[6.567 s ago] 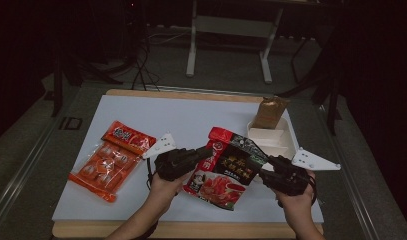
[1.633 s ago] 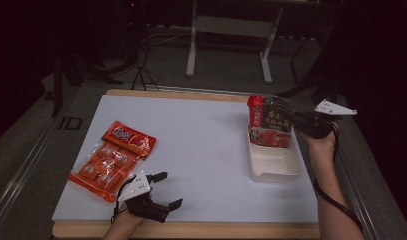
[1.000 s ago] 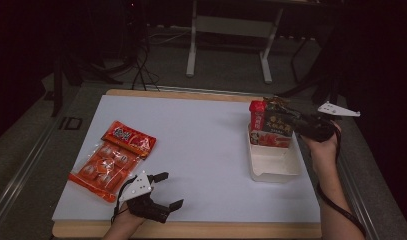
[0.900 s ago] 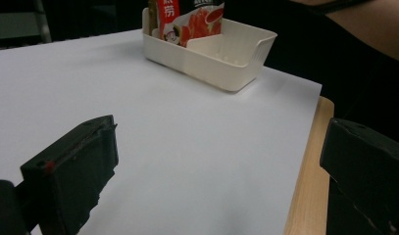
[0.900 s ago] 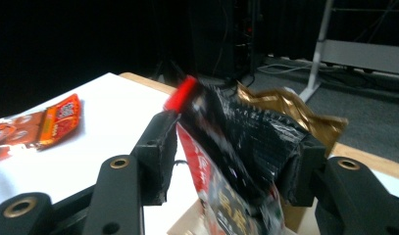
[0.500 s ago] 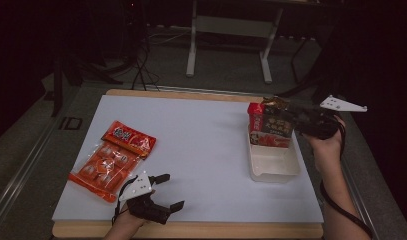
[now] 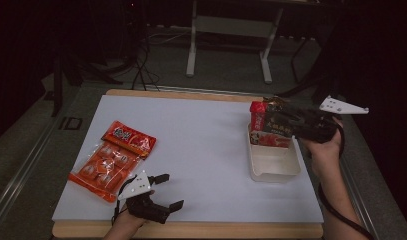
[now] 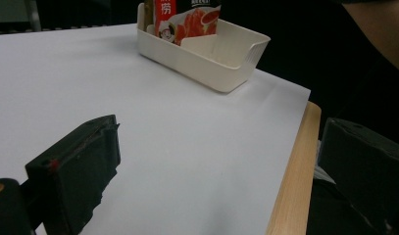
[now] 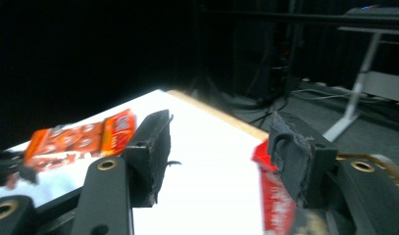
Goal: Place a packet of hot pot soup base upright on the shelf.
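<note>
High view: we see the red snack bag [image 7: 269, 131] standing in the cream bin [image 7: 273, 165].
Right gripper [image 7: 271, 117]: jaws apart, just been opening (bag beside them).
Left gripper [image 7: 167, 190]: jaws apart, empty.

snack pouch [image 7: 269, 127]: glossy foil | bin [image 7: 274, 165]: smooth cream plastic | table edge [image 7: 191, 230]: wood

Red snack pouch [image 7: 269, 131] upright in tray [image 7: 273, 167]

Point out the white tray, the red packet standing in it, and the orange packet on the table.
white tray [image 7: 273, 171]: high view, near rim.
red packet [image 7: 270, 131]: high view, front face.
orange packet [image 7: 111, 157]: high view, middle.
</note>
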{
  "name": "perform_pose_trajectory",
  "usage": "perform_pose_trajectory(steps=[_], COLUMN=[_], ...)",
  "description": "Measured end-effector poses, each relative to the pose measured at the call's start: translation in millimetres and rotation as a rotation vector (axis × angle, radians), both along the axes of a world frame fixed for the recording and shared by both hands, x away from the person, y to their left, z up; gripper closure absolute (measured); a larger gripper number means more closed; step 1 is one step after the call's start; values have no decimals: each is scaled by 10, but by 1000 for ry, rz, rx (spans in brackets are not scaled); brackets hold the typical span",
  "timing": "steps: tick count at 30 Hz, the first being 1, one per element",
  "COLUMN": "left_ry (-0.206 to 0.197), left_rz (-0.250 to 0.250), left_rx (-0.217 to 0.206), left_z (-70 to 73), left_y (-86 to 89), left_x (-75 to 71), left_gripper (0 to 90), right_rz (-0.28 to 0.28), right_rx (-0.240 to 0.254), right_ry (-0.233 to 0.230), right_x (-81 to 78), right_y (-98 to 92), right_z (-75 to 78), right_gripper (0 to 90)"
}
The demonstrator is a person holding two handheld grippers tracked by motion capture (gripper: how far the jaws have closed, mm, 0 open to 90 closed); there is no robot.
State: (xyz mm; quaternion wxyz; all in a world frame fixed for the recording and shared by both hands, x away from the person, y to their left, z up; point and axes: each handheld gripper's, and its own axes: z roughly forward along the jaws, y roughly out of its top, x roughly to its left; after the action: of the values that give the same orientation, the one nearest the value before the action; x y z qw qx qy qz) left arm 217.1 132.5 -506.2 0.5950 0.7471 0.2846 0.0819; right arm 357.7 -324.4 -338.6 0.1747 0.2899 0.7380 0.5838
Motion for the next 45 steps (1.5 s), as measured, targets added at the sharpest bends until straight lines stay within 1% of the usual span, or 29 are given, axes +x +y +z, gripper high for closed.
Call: perform_pose_trajectory(steps=[5, 6, 8, 10, 11, 13, 15, 17, 19, 20, 22, 23, 24, 25, 27, 28, 29, 31, 33, 34, 35, 36, 37, 38, 40, 41, 42, 44, 45], left_ry=[-2, -3, -12, -2, 4, 5, 1, -4, -6, -7, -7, -6, -3, -4, -2, -3, -2, -2, 2, 7, 13, 10, 13, 12, 17, 14, 16, 12, 9], left_rz=[15, 18, 26, 25, 30, 19, 20, 28, 21, 27, 31, 44, 47, 62, 73, 87, 96, 132, 158, 159, 166, 182, 183, 198, 206, 224, 225, 250, 247], left_rx=[10, 9, 10, 12, 23, 24, 25, 31, 41, 54, 57, 58, 49, 56, 53, 58, 61, 68, 78, 77, 81, 88, 87, 96, 99, 106, 99, 108, 102], left_z=[24, 31, 50, 72, 85, 108, 131, 151, 172, 185, 205, 212, 216, 221, 226, 232, 239, 252, 261, 264, 266, 268, 269, 271, 273, 277, 280, 291, 296], left_y=[14, 17, 28, 40, 44, 61, 85, 108, 139, 155, 205, 234, 268, 304, 368, 396, 424, 487, 550, 585, 615, 647, 682, 714, 783, 819, 860, 934, 977], left_x=[0, -2, -11, -10, -11, -14, -14, -13, -9, -7, -2, 4, 8, 11, 23, 24, 27, 34, 46, 54, 61, 59, 60, 59, 60, 55, 52, 44, 39], left_gripper=[29, 29, 29, 29, 29, 40, 41, 46, 50, 57, 64, 71, 73, 87, 107, 108, 110, 110, 110, 110, 110, 110, 110, 110, 110, 110, 116, 136, 162], right_rz=[53, 63, 75, 77, 81, 89, 104, 98, 118, 117, 138, 144, 146, 150, 146, 141, 144, 140, 146, 152, 155, 159, 159, 152, 156, 155, 159, 162, 166], right_rx=[-23, -25, -28, -24, -22, -14, -4, 3, 7, -3, -2, -2, 3, 5, -20, -40, -48, -40, -19, -13, -14, -17, -21, -25, -27, -22, -25, -31, -26], right_ry=[22, 27, 19, 28, 26, 27, 34, 43, 59, 58, 54, 44, 43, 35, 30, 29, 28, 19, 19, 21, 17, 14, 11, -1, 4, 3, 7, 9, 16], right_x=[-142, -173, -241, -293, -318, -367, -409, -456, -501, -532, -595, -627, -660, -687, -739, -762, -783, -824, -857, -871, -885, -900, -917, -935, -965, -983, -997, -1026, -1042], right_y=[203, 245, 323, 393, 424, 471, 504, 536, 551, 561, 565, 562, 561, 558, 561, 564, 563, 551, 536, 532, 529, 525, 523, 520, 516, 512, 510, 505, 498], right_z=[-111, -136, -186, -235, -259, -304, -352, -403, -452, -473, -509, -525, -542, -559, -589, -600, -611, -626, -634, -638, -644, -651, -657, -666, -683, -693, -701, -713, -721], right_gripper=[365, 336, 273, 197, 168, 142, 137, 137, 136, 137, 141, 141, 141, 141, 141, 141, 141, 141, 141, 141, 141, 141, 141, 141, 141, 141, 141, 141, 141])
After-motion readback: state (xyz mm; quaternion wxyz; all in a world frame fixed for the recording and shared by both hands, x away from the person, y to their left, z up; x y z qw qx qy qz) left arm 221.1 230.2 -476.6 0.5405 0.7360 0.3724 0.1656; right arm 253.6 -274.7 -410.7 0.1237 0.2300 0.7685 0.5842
